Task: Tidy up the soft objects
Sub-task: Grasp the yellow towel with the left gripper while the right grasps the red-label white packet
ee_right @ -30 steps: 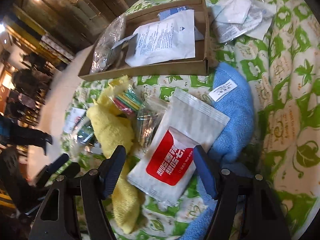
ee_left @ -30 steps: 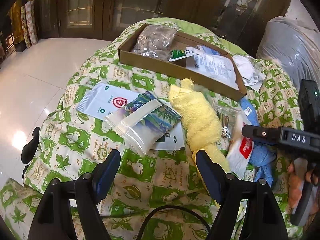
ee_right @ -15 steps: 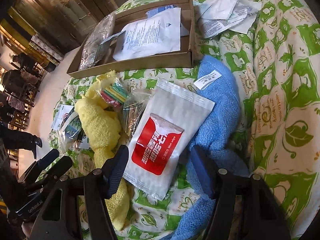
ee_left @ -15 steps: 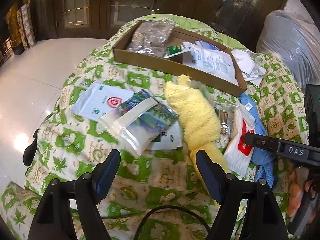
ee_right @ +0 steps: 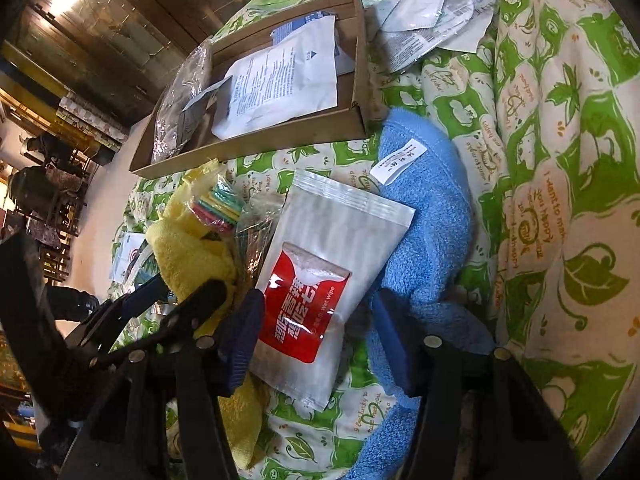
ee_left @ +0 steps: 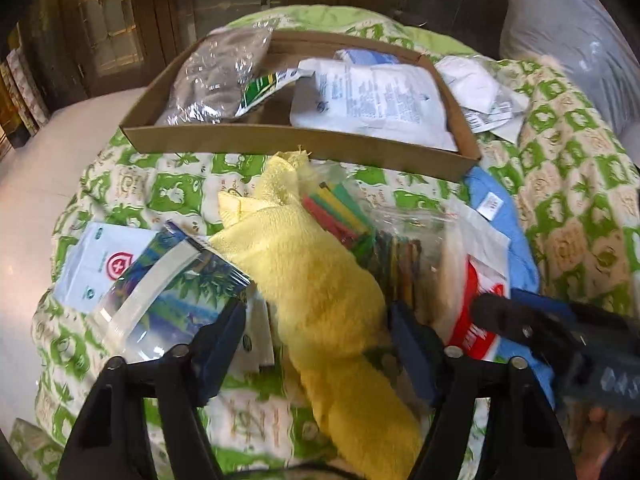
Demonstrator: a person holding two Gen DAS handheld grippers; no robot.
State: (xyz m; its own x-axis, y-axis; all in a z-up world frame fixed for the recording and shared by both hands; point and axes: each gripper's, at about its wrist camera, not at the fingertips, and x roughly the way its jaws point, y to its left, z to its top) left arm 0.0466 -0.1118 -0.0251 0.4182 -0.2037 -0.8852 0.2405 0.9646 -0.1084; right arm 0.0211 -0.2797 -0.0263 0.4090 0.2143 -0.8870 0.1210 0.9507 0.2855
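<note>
Your left tool [ee_left: 316,344] stands wide, its fingers on either side of the yellow towel [ee_left: 320,292], which lies as a long roll on the green-patterned cloth [ee_left: 572,200] and runs from 12 o'clock down to 6 in the left wrist view. Whether the pads touch the towel you cannot tell.

Your right tool [ee_right: 316,340] is also wide, straddling the lower end of the red-and-white wipe packet [ee_right: 324,280]. That packet lies partly on the blue towel [ee_right: 428,216], which spreads to 3 o'clock of it, a white tag showing at its upper edge.

Between the yellow towel and the wipe packet sits a clear bag of coloured strips [ee_left: 340,208].

At 9 o'clock of the yellow towel lies a clear zip pouch with a leaf print [ee_left: 168,288], overlapping a white packet with a red shield mark [ee_left: 100,260].

At 12 o'clock the cardboard tray [ee_left: 280,140] holds a crinkled clear bag [ee_left: 216,76] and a white printed packet [ee_left: 372,100]. Loose white packets [ee_right: 428,12] lie just beside the tray's right end.
</note>
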